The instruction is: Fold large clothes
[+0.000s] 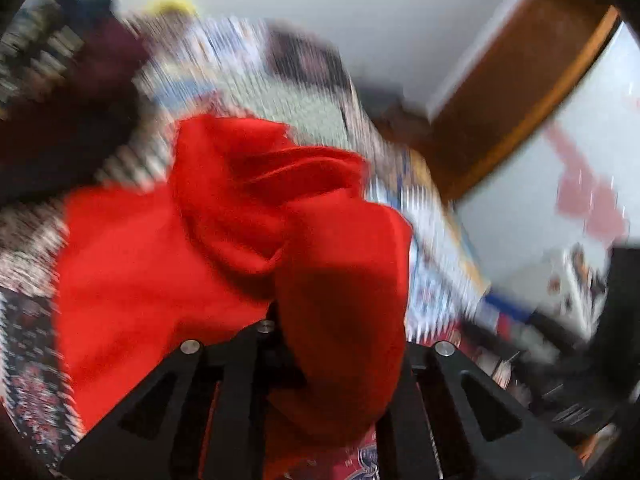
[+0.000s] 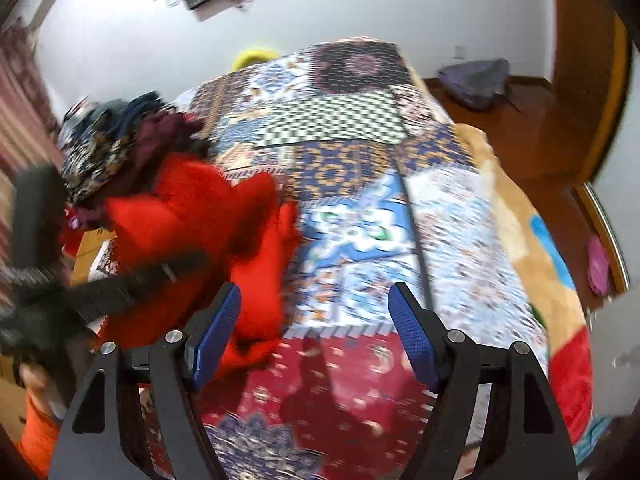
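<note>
The red garment (image 1: pixel 224 240) is bunched in front of the left tongs (image 1: pixel 320 344), its cloth draped over and between the jaws, which stand nearly closed and appear to pinch a fold of it. In the right wrist view the same garment lies heaped near the bed's (image 2: pixel 400 208) left edge, just beside a pile of dark clothes (image 2: pixel 120 140). The right tongs (image 2: pixel 316 328) hang wide open over the patterned cover with nothing between their blue pads (image 2: pixel 416 340).

The fabric looks soft, thick and limp, likely fleece or knit: light enough to lift, but it will sag and bunch. It is not fragile and should not slip from ribbed pads. Best to take it at a hem, shoulder or cuff, one edge per tong, and spread it flat before folding.
</note>
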Action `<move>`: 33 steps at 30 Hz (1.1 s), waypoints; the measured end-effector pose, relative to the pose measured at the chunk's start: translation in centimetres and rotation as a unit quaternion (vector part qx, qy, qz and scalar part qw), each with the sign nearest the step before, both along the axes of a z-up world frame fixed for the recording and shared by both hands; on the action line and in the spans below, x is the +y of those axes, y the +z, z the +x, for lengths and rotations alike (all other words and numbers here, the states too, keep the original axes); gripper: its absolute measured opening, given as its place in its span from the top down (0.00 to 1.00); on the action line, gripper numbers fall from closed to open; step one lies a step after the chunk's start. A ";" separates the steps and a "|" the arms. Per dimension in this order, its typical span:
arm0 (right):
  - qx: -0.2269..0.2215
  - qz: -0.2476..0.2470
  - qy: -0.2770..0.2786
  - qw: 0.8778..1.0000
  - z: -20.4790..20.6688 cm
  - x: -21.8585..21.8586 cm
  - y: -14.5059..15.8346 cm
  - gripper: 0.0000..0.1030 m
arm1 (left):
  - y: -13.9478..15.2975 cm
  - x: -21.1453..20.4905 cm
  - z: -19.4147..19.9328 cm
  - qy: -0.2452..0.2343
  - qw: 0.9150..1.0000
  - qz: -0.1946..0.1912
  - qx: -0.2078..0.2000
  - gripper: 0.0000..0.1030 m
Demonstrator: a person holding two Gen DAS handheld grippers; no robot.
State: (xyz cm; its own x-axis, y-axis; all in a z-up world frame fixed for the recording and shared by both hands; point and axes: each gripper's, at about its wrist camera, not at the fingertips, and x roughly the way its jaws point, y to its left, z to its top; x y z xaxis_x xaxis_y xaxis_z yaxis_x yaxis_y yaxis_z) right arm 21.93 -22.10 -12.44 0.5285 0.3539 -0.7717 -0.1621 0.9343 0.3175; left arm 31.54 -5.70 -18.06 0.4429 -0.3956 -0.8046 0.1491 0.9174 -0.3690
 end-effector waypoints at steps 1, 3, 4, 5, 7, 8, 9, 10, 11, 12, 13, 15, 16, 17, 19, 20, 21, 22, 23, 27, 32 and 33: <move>0.001 0.000 -0.001 1.000 -0.4 -0.1 0.1 0.29 | -1.2 -0.6 -0.1 -0.019 1.000 -0.003 0.020 0.84; 0.001 -0.003 0.002 1.000 -0.6 -0.2 0.4 0.29 | -1.8 -1.2 -0.9 -0.041 0.999 -0.001 0.021 0.82; 0.000 -0.004 0.006 1.000 -0.6 0.1 0.5 0.29 | -1.6 -1.4 -1.3 -0.050 0.999 0.007 0.014 0.79; -0.002 -0.003 0.009 1.000 -0.7 0.4 0.8 0.29 | -1.0 -1.3 -1.9 -0.057 0.998 0.015 0.002 0.77; -0.009 0.001 0.020 1.000 -0.5 1.0 1.3 0.29 | 0.1 -0.5 -2.9 -0.065 0.998 0.008 -0.009 0.61; -0.013 0.004 0.025 1.000 -0.3 1.2 1.4 0.29 | 1.0 0.3 -3.4 -0.065 0.998 -0.001 -0.018 0.59; -0.019 0.006 0.034 0.999 -0.3 1.7 1.8 0.29 | 1.7 0.7 -3.5 -0.063 0.998 -0.003 -0.026 0.57; -0.025 0.008 0.041 0.999 -0.3 2.2 2.1 0.29 | 2.8 1.6 -4.2 -0.060 0.997 -0.001 -0.043 0.55; -0.029 0.010 0.046 0.998 -0.3 2.7 2.3 0.29 | 3.5 2.3 -4.9 -0.055 0.997 0.005 -0.057 0.54; -0.034 0.012 0.055 0.998 -0.1 3.5 2.7 0.29 | 4.1 2.6 -5.4 -0.050 0.996 0.011 -0.067 0.51; -0.036 0.013 0.061 0.997 -0.1 4.1 2.7 0.29 | 5.0 3.7 -6.0 -0.038 0.995 0.026 -0.087 0.46; -0.039 0.013 0.078 0.996 0.2 5.6 2.9 0.29 | 5.5 5.3 -5.9 -0.017 0.993 0.049 -0.109 0.39; -0.038 0.011 0.087 0.995 0.5 6.5 2.9 0.29 | 5.8 6.2 -6.1 -0.003 0.991 0.067 -0.119 0.38; -0.037 0.011 0.095 0.995 0.6 7.1 2.8 0.29 | 5.8 7.0 -5.9 0.008 0.989 0.082 -0.121 0.37; -0.029 0.008 0.113 0.993 1.1 8.5 2.1 0.29 | 5.1 8.7 -5.6 0.025 0.988 0.102 -0.110 0.37; -0.022 0.004 0.116 0.993 1.4 9.0 1.6 0.29 | 4.4 9.4 -5.5 0.027 0.989 0.103 -0.099 0.37; -0.016 0.001 0.118 0.993 1.7 9.3 1.1 0.29 | 3.7 9.9 -5.5 0.029 0.990 0.106 -0.087 0.37; -0.010 -0.005 0.120 0.993 1.8 9.5 0.5 0.29 | 2.9 10.3 -5.5 0.031 0.990 0.111 -0.076 0.37; -0.004 -0.013 0.118 0.993 2.0 9.5 0.0 0.29 | 1.9 10.6 -5.5 0.031 0.991 0.118 -0.064 0.37; 0.006 -0.063 0.105 0.992 1.6 8.7 -1.9 0.29 | -1.2 11.2 -6.6 0.030 0.993 0.107 -0.026 0.36; 0.034 -0.085 0.123 0.988 0.6 6.6 -4.3 0.29 | -2.2 11.8 -8.6 0.038 0.993 0.101 -0.037 0.26; 0.026 -0.089 0.127 0.988 0.3 6.5 -4.3 0.29 | -2.5 11.8 -9.0 0.039 0.993 0.101 -0.038 0.24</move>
State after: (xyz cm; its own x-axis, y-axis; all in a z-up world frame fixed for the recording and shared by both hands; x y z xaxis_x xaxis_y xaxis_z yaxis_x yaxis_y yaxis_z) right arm 22.21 -15.59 -16.75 0.3984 0.3262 -0.8572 -0.3854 0.9076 0.1663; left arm 22.52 6.15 -20.54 0.5291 -0.1905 -0.8269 0.0942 0.9816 -0.1658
